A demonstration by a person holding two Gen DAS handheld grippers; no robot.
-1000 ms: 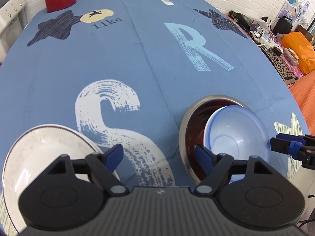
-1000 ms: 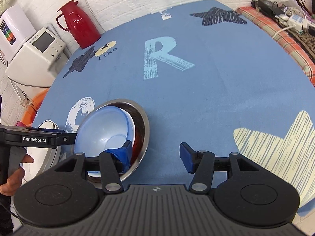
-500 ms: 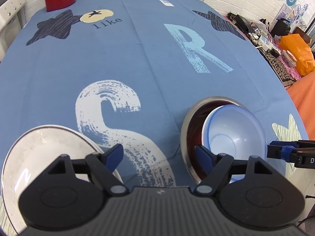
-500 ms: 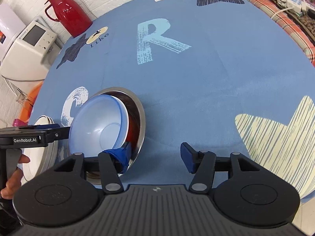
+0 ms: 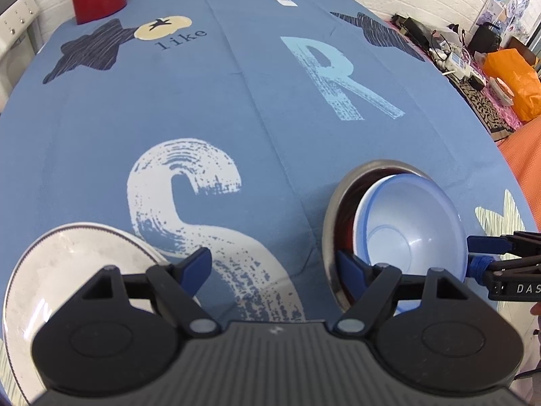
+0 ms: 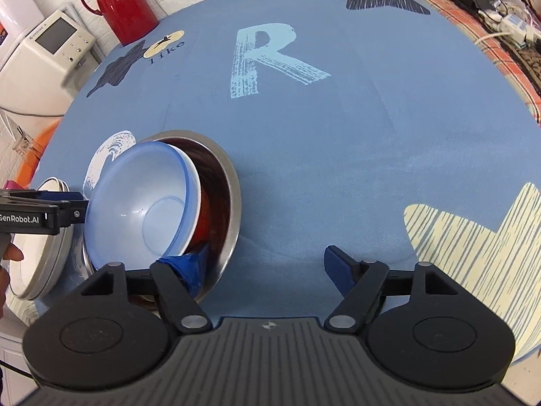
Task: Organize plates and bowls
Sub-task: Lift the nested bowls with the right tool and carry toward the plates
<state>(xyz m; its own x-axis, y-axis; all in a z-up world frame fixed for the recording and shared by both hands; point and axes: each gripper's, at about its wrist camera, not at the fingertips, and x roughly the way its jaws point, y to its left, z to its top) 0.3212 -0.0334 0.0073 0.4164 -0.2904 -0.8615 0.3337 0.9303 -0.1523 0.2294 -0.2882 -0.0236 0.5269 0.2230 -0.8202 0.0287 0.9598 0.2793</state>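
Observation:
A pale blue bowl (image 6: pixel 142 203) leans tilted inside a steel bowl (image 6: pixel 233 199), with something red (image 6: pixel 203 223) showing between them. In the left wrist view the blue bowl (image 5: pixel 409 230) and steel bowl (image 5: pixel 333 216) sit at the right, and a white plate (image 5: pixel 67 270) lies at the lower left. My right gripper (image 6: pixel 265 264) is open, its left fingertip (image 6: pixel 192 267) down at the blue bowl's near rim inside the steel bowl. My left gripper (image 5: pixel 274 264) is open over the cloth between plate and bowls. Seen from the right wrist, the left gripper (image 6: pixel 64 208) reaches the blue bowl's left edge.
A blue printed tablecloth (image 5: pixel 236 108) covers the table. A red thermos (image 6: pixel 121 3) stands at the far edge beside a white appliance (image 6: pixel 47 50). Cables and an orange bag (image 5: pixel 510 81) crowd the right side. A hand (image 6: pixel 10 257) holds the left gripper.
Both grippers have moved in closer to the bowls. The blue bowl has tipped a little more on edge within the steel bowl.

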